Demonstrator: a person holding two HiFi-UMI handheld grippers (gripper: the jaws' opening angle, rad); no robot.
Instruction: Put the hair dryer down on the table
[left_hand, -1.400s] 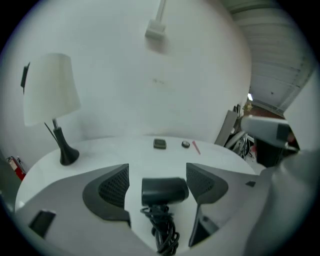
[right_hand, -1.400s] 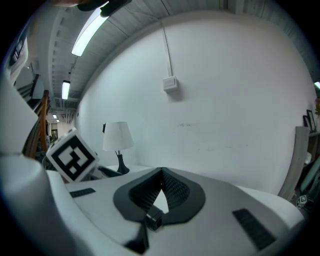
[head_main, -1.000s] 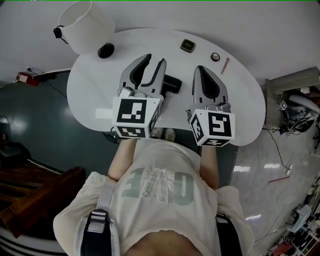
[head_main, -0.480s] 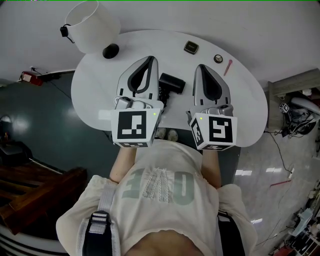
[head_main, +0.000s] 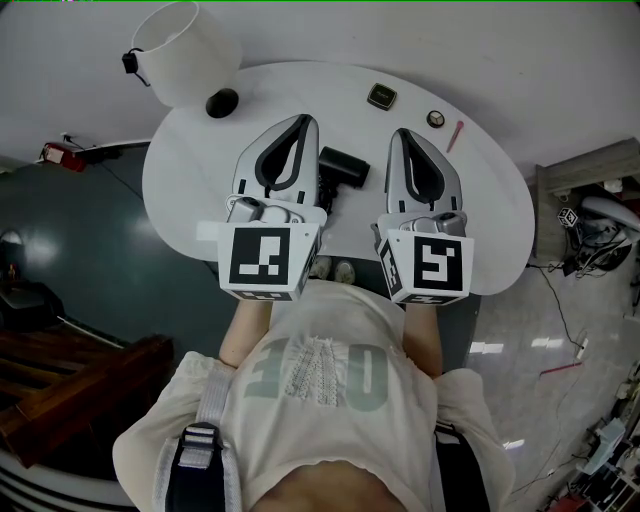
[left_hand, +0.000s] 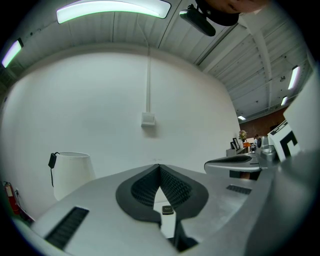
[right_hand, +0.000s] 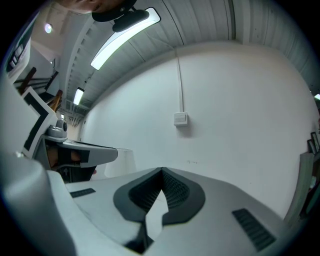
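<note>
Head view: left gripper (head_main: 300, 122) and right gripper (head_main: 403, 135) closed, empty; sideways drift could knock the hair dryer (head_main: 345, 165) across the table (head_main: 180, 170).

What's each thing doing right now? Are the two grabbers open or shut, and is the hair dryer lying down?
left gripper: shut, holding nothing.
right gripper: shut, holding nothing.
hair dryer: lying on the table, between the two grippers, not held.
pink pen: lying flat on the table.
white lampshade: standing upright.
</note>
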